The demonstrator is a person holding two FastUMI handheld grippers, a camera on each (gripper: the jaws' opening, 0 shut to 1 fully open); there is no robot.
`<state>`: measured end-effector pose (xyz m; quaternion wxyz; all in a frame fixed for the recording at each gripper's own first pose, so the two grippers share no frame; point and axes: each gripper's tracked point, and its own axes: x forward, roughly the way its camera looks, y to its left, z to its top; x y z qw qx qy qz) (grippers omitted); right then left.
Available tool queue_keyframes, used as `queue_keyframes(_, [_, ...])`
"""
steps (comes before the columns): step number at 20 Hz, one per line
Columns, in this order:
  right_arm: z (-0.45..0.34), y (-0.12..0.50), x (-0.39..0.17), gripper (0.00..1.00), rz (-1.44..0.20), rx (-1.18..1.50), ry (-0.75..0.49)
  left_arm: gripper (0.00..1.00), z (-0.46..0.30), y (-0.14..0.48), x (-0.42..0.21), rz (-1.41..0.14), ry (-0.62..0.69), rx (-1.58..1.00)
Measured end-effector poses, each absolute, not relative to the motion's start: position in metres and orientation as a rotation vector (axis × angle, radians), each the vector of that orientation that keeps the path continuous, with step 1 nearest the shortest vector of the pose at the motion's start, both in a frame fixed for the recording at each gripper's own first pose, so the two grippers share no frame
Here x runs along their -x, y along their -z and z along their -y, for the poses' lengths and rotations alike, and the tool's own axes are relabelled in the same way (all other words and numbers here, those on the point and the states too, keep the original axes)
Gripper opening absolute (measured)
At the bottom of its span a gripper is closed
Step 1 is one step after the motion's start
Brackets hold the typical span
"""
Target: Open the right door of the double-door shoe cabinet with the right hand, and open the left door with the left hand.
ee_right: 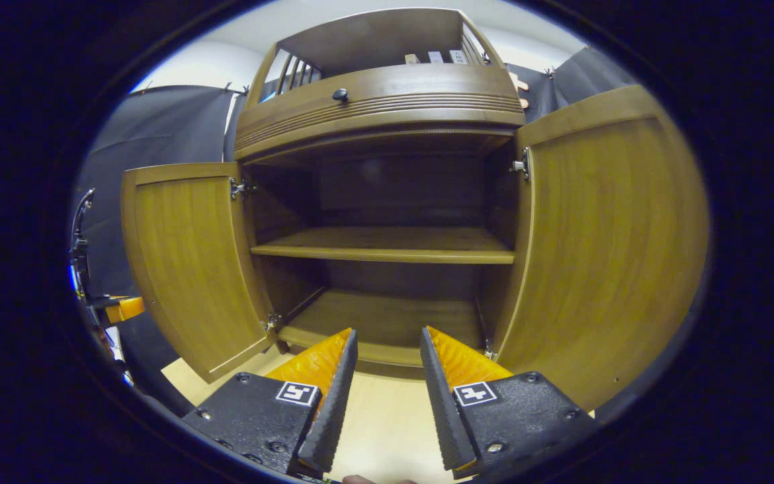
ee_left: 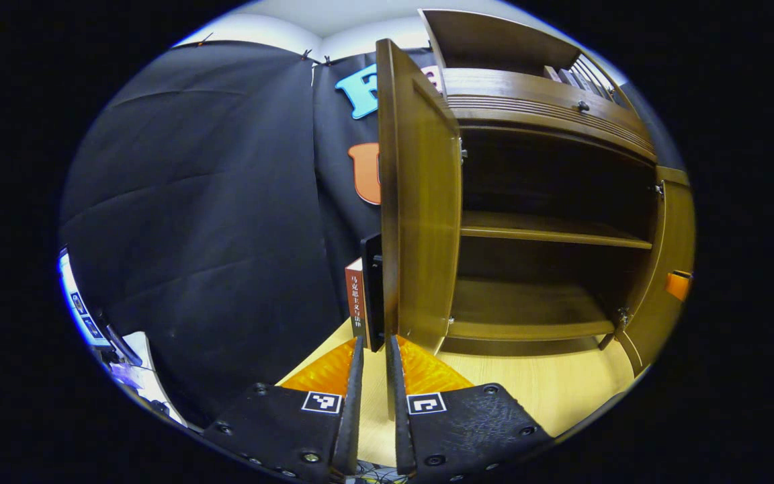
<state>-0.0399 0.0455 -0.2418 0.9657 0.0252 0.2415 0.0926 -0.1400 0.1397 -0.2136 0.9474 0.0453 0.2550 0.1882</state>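
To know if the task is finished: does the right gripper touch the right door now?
Apart. In the right gripper view, the right gripper is open before the cabinet interior; the right door stands off to its side.

Sharp, evenly lit, strong fisheye edge distortion

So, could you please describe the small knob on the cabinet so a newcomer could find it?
Start at the brown wooden cabinet with both doors swung open. Above the opening runs a ridged drawer front. The small round dark knob sits on it, the lone dark stud on that band.
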Motion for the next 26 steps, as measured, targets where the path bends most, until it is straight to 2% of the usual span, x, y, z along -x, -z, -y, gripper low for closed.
queue_keyframes(5, [-0.034,0.227,0.042,0.60,-0.475,-0.042,-0.156,0.22,-0.080,0.180,0.114,-0.419,-0.265,-0.119])
queue_keyframes(7, [-0.026,0.214,0.042,0.66,-0.445,-0.030,-0.131,0.21,-0.055,0.169,0.101,-0.381,-0.193,-0.154])
queue_keyframes(11, [-0.016,0.189,0.042,0.70,-0.398,-0.032,-0.113,0.19,-0.017,0.166,0.087,-0.374,-0.104,-0.204])
queue_keyframes(12, [-0.013,0.181,0.043,0.70,-0.384,-0.036,-0.112,0.36,-0.007,0.163,0.085,-0.368,-0.085,-0.195])
queue_keyframes(14, [-0.007,0.162,0.045,0.68,-0.338,-0.040,-0.109,0.45,0.012,0.152,0.078,-0.343,-0.053,-0.171])
queue_keyframes(15, [-0.004,0.154,0.044,0.71,-0.316,-0.043,-0.105,0.49,0.020,0.148,0.072,-0.328,-0.040,-0.169])
queue_keyframes(17, [0.004,0.148,0.043,0.75,-0.303,-0.047,-0.099,0.51,0.029,0.148,0.070,-0.336,-0.034,-0.176])
queue_keyframes(20, [0.013,0.134,0.047,0.76,-0.278,-0.059,-0.100,0.52,0.051,0.134,0.063,-0.302,-0.023,-0.169])
queue_keyframes(22, [0.021,0.126,0.047,0.81,-0.251,-0.064,-0.091,0.80,0.061,0.121,0.060,-0.270,-0.018,-0.149])
queue_keyframes(23, [0.025,0.123,0.047,0.86,-0.242,-0.065,-0.087,0.81,0.065,0.113,0.059,-0.257,-0.022,-0.136])
queue_keyframes(24, [0.027,0.120,0.048,0.88,-0.238,-0.063,-0.090,0.88,0.068,0.106,0.057,-0.244,-0.029,-0.125])
queue_keyframes(25, [0.029,0.118,0.048,0.89,-0.234,-0.060,-0.095,0.82,0.071,0.098,0.055,-0.236,-0.038,-0.119])
queue_keyframes(26, [0.030,0.113,0.050,0.89,-0.229,-0.055,-0.099,0.88,0.073,0.093,0.055,-0.229,-0.046,-0.118])
